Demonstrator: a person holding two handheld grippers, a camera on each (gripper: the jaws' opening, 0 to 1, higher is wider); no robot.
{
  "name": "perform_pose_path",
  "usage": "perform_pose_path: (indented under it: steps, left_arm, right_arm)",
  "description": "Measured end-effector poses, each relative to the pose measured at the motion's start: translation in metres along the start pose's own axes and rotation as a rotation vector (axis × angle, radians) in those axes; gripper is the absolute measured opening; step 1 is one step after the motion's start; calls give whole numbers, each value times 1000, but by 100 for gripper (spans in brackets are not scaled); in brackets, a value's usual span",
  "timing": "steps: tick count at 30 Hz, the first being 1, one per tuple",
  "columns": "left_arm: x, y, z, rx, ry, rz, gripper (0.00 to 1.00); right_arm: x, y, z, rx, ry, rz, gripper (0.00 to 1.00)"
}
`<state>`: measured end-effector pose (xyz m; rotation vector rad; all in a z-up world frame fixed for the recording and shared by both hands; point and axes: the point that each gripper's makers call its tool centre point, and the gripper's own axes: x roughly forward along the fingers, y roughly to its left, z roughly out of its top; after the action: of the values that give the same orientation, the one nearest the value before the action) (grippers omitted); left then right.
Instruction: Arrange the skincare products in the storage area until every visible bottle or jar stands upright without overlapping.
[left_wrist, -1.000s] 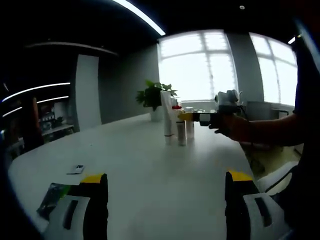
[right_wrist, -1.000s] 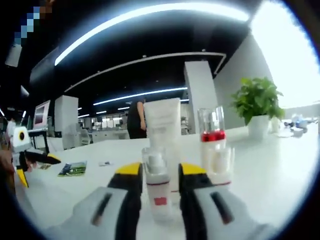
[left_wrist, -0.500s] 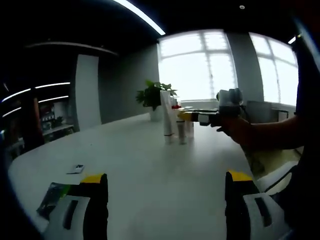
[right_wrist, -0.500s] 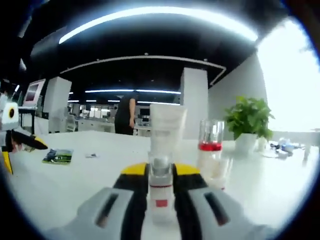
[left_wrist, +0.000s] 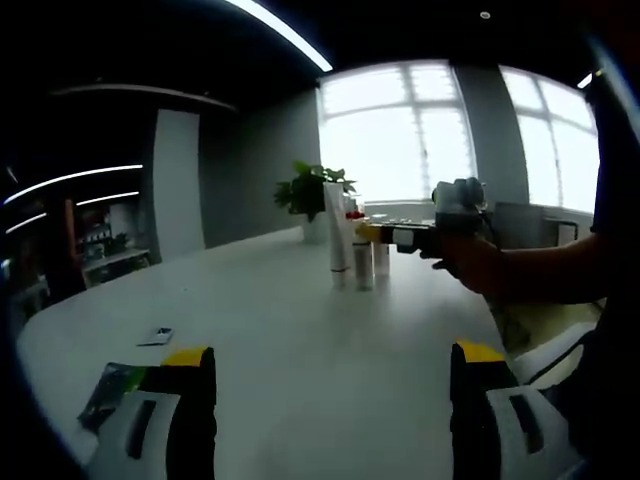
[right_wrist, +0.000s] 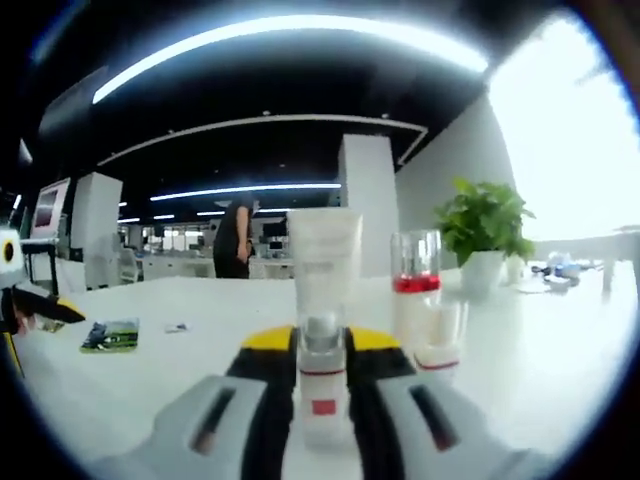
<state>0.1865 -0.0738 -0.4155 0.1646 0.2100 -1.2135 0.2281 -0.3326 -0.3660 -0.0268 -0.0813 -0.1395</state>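
Right tongs (right_wrist: 322, 375), yellow-tipped with grey bodies, clamped on a small clear pump bottle with a red band and red label square (right_wrist: 321, 385), both jaws pressed against its sides. Bottle upright, base on the white counter (right_wrist: 180, 385). Directly behind it, a tall white squeeze tube (right_wrist: 324, 255) standing on its cap, partly hidden by the bottle. Just beside and to the right in the right gripper view, a clear-capped bottle with a red collar and white body (right_wrist: 418, 310), upright, apart from the jaws. Potted green plant in a white pot (right_wrist: 484, 235) farther back toward the counter's far edge by the bright window.

Left tongs (left_wrist: 332, 400) wide apart, holding nothing, low over the near part of the counter (left_wrist: 300, 330). Same cluster seen from the left gripper view near the far end of the counter: white tube (left_wrist: 334, 228), with the smaller bottles packed just beside it, too small to separate cleanly. Right tongs (left_wrist: 368, 233) reaching into that cluster from the right, gripped by a person's hand (left_wrist: 470, 262). Near the left jaw, toward the counter's near left edge, a flat green printed leaflet (left_wrist: 108, 388) and a small dark card (left_wrist: 156, 336), well apart from the bottles.
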Motion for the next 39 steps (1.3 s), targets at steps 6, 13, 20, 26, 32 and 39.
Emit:
perform_pose_path:
  steps: [6,13,20,26,32,39]
  left_arm:
    - [1,-1,1,3,-1,-3,99]
    - [2,0,2,2,-3,0,99]
    - [2,0,1,2,3,0,99]
    - [2,1,2,-1,-3,-2,99]
    - [-1,2,4,-10,-12,3,99]
    - [-5,1,4,-11,-11,13,99]
  right_arm:
    - [0,-3,4,-15,-8,-9,22]
    - [-1,-4,1,-9,1,-10,25]
    - [0,-2,-1,-4,6,-5,34]
    - [-3,1,2,-8,-2,-2,40]
    - [-10,1,8,-14,-15,-4,47]
    - [-19,-1,16,-6,-41,3,59]
